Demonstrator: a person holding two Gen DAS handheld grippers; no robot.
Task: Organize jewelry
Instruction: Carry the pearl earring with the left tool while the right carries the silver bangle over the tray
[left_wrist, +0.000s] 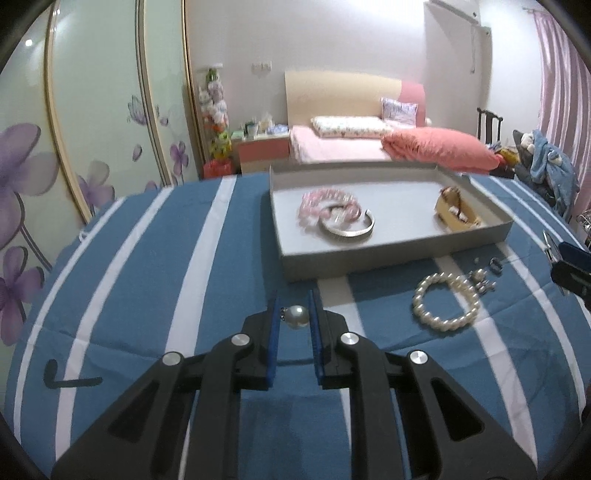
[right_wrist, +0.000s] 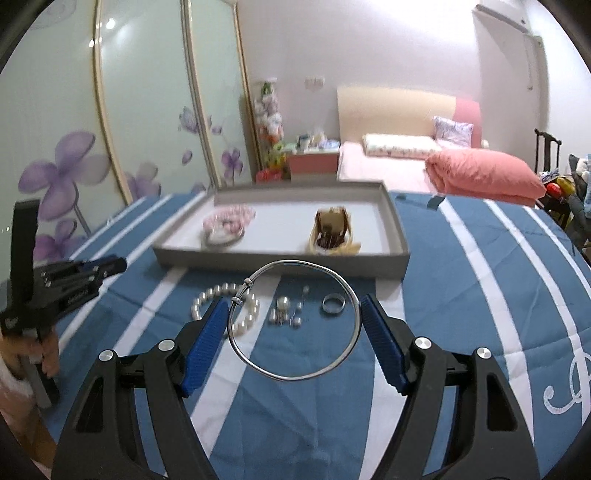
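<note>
Blue striped cloth (left_wrist: 147, 295) covers the work surface, with a bed and flowered wardrobe doors behind. Straight ahead of both grippers sits a shallow grey tray (left_wrist: 388, 254), already holding a pink bracelet (left_wrist: 325, 205), a silver cuff (left_wrist: 347, 227) and a small tan box (left_wrist: 456, 214).

The left gripper (left_wrist: 294, 314) is clenched on a pearl earring (left_wrist: 296, 316), pinched between its blue pads above the cloth. The tray's near wall lies just beyond its fingertips and slightly to their right, so a short forward reach looks enough to carry the earring over the rim.

The right gripper (right_wrist: 293, 317) has its fingers spread wide with a thin wire bangle (right_wrist: 293, 321) between them; the ring touches or nearly touches the right pad, but whether the pads actually press it cannot be told. The bangle faces the camera nearly flat-on, spanning almost the whole gap from one pad to the other. Past the fingertips, between gripper and tray, lie a pearl bracelet (right_wrist: 225, 310) to the left, a cluster of small earrings (right_wrist: 288, 312) in the middle and a plain ring (right_wrist: 333, 304) to the right. The tray's long side runs crosswise to both grippers.

The left gripper appears nearer to dropping its piece; the loose items lie closer to the right one.
</note>
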